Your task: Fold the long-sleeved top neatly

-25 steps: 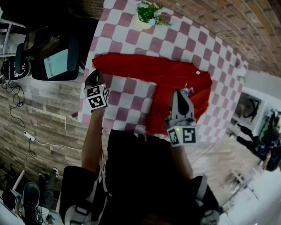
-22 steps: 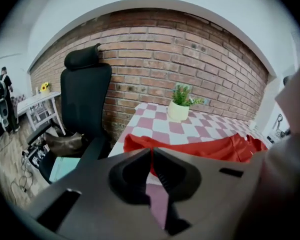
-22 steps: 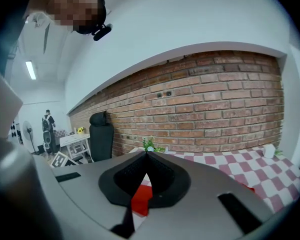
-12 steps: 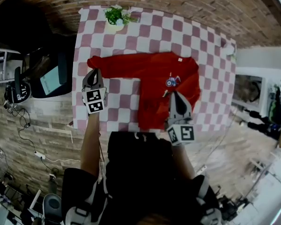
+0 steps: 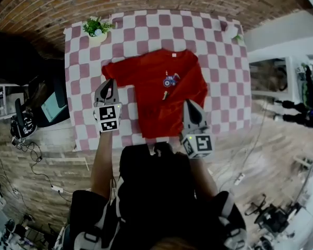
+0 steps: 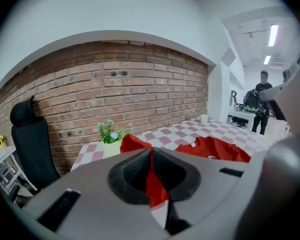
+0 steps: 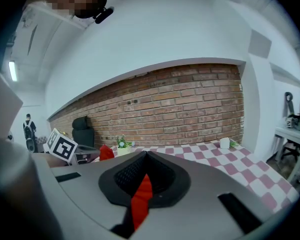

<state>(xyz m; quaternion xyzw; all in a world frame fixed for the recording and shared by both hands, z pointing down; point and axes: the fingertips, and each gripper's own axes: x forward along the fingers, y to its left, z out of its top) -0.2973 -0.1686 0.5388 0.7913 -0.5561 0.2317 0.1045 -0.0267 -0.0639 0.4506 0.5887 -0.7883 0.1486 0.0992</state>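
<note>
Long-sleeved top (image 5: pixel 167 95), red: lies spread on checked tablecloth (image 5: pixel 219 61), approx. mid-table, hem twd us. We hold it w/ both grippers. L gripper (image 5: pixel 108 85): jaws closed tight on fabric at top's left edge, sleeve side; red fold pinched betw. pads. R gripper (image 5: pixel 191 107): jaws fully closed on fabric at lower-right edge nr hem; red strip betw. pads.

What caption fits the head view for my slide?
Left gripper and right gripper pinch the red top on the checkered table.

Lab-like workroom: brick wall (image 6: pixel 140 84), office chair (image 6: pixel 31 144), monitor (image 5: pixel 52 107), ceiling strip lights (image 6: pixel 273 35)
</note>
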